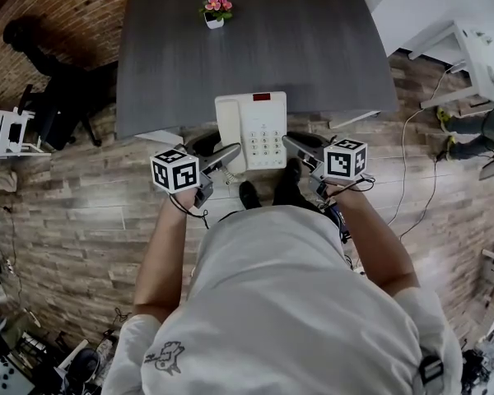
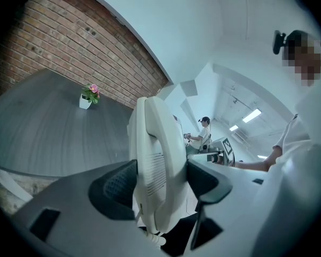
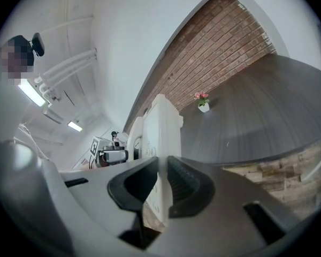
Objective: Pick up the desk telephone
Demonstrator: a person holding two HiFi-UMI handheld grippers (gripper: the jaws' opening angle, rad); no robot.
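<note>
While only the head view shows the desk telephone (image 1: 251, 130) and its keypad (image 1: 266, 144), up close the left gripper (image 2: 160, 183) clamps its handset (image 2: 155, 154); the right gripper (image 3: 161, 185) pinches its thin edge.

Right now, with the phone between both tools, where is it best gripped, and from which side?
By its two long sides, one tool from each. The left tool takes the handset, a thick rounded bar along the phone's left edge; the right tool pinches the thin right rim. The body looks too wide for one tool.
</note>
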